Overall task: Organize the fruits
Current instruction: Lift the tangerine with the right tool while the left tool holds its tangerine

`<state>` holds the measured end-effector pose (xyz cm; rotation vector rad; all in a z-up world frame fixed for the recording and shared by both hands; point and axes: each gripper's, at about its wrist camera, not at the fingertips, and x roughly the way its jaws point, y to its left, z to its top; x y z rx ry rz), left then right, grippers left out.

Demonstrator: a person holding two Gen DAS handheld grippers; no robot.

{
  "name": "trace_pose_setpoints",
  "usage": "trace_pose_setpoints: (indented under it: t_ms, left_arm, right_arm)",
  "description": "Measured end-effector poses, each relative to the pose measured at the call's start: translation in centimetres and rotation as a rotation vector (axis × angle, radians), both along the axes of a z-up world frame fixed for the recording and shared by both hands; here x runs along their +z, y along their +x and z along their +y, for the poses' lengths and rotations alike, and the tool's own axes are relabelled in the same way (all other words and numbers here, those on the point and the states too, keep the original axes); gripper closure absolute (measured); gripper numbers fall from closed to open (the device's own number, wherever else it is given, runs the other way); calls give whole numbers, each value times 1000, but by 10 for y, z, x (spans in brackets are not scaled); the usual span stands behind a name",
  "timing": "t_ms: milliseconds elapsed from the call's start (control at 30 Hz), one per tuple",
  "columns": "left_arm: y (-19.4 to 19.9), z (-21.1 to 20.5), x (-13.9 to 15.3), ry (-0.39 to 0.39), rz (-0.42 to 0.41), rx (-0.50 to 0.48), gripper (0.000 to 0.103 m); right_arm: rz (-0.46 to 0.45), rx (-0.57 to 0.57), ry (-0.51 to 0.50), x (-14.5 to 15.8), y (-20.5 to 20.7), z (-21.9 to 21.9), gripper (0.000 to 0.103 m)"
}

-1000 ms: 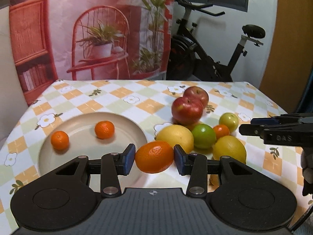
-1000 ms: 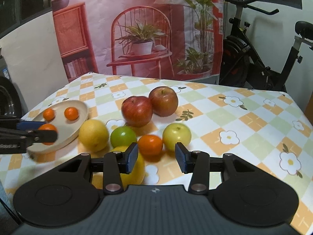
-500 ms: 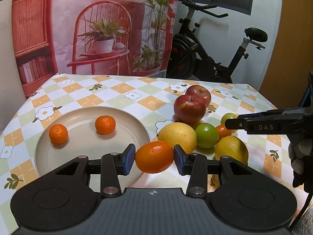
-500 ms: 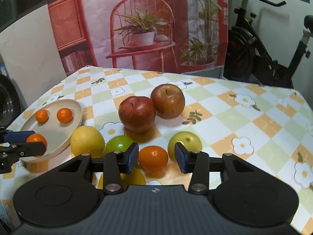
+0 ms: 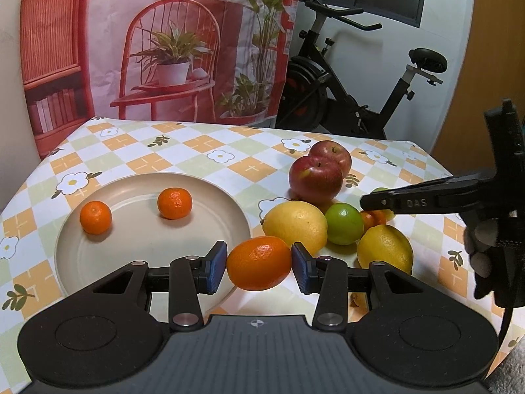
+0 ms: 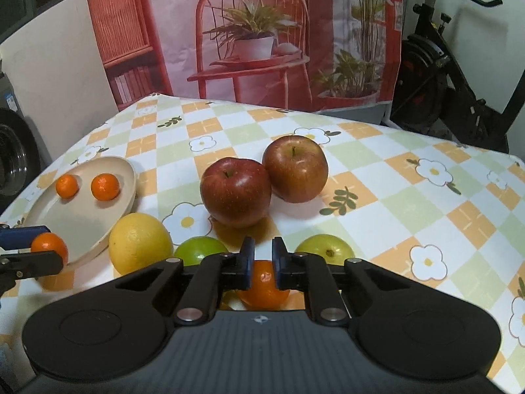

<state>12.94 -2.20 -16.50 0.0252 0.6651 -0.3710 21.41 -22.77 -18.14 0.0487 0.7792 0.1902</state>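
Jaws of the right tool (image 6: 262,264), open a second ago, are now closed above the small round orange mandarin (image 6: 264,284); another mandarin (image 5: 259,262) is held by the left tool (image 5: 259,264), ready for the beige round plate (image 5: 137,256)

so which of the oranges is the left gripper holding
The biggest orange, clamped between the left gripper pads at the plate rim; two smaller ones lie on the plate.

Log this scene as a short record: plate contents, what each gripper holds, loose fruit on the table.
plate: two mandarins inside
left gripper: shut on an orange, at the plate's near rim
right gripper: shut on a small orange in the fruit pile
loose on tablecloth: two red apples, two lemons, lime, green apple
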Motion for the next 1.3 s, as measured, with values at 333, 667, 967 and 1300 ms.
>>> trace_pose_setpoints:
  t_ms: [333,667,967,1300]
  left_arm:
    - [-3,-4,1,1,-5,-25,58]
    - [-4,-2,1,1,-8,-31,58]
    - [-3,-1,0,-3,-5,-27,58]
    - [-2,0,-2,-9,0,-26,58]
  right_arm:
    - [6,-29,62,4,-46,-19,90]
    - [8,-132,129,5,-55,-37,87]
    - [48,-122,139,4,-29,-21,75]
    - [78,-110,134,-5,-15,-16,63]
